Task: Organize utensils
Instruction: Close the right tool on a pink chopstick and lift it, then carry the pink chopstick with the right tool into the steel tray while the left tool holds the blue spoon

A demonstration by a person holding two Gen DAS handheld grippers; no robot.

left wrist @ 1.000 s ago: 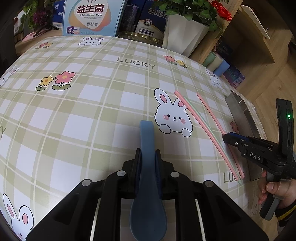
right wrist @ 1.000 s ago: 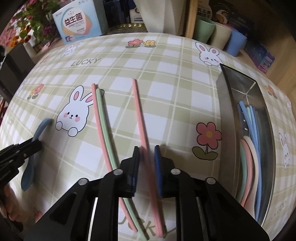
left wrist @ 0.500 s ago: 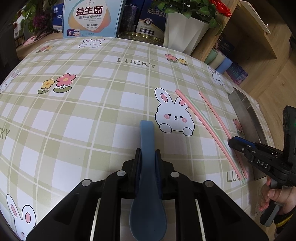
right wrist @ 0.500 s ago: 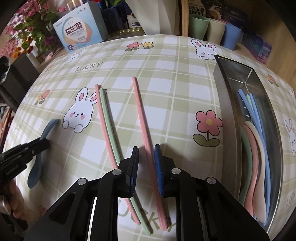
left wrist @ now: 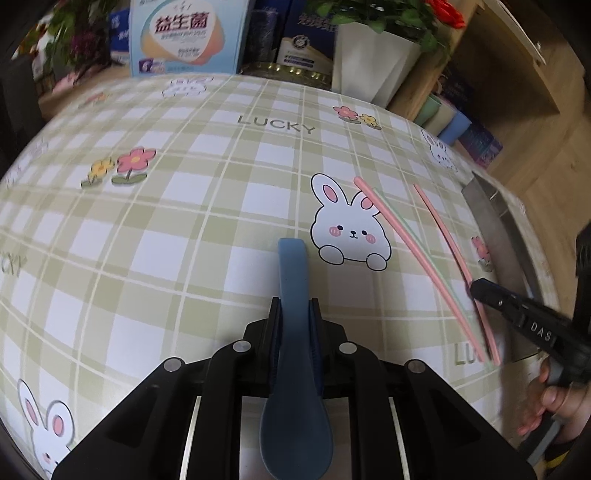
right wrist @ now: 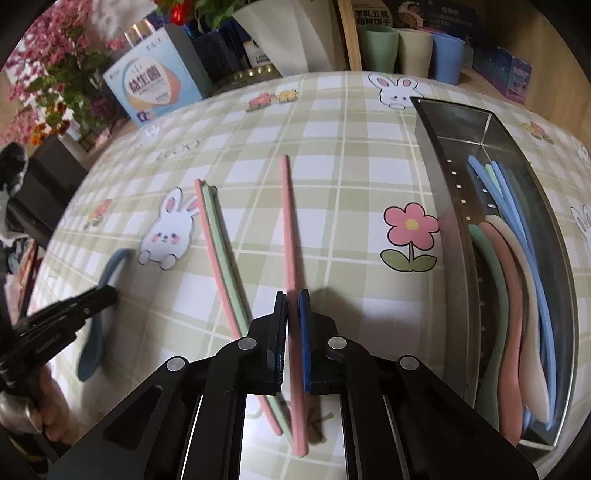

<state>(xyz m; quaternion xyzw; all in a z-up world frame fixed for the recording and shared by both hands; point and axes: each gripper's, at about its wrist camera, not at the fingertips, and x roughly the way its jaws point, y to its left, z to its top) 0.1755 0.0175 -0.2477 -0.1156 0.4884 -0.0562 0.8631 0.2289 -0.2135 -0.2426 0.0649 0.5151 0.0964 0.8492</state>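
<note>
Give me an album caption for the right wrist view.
Right gripper shut on a lone pink chopstick, metal tray of utensils alongside.

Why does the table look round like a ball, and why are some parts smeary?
Both views: a fisheye lens bulges the flat tablecloth. Left wrist view: far edge and box smeared. Right wrist view: left claw and blue spoon blurred; pink chopstick sharp.

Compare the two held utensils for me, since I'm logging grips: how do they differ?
The dark blue plastic spoon is broad with a bowl; the lone pink chopstick is a thin straight rod. The left hand-held gripper clamps the spoon's handle; the right hand-held gripper pinches the chopstick. Both point away across the tablecloth.
</note>
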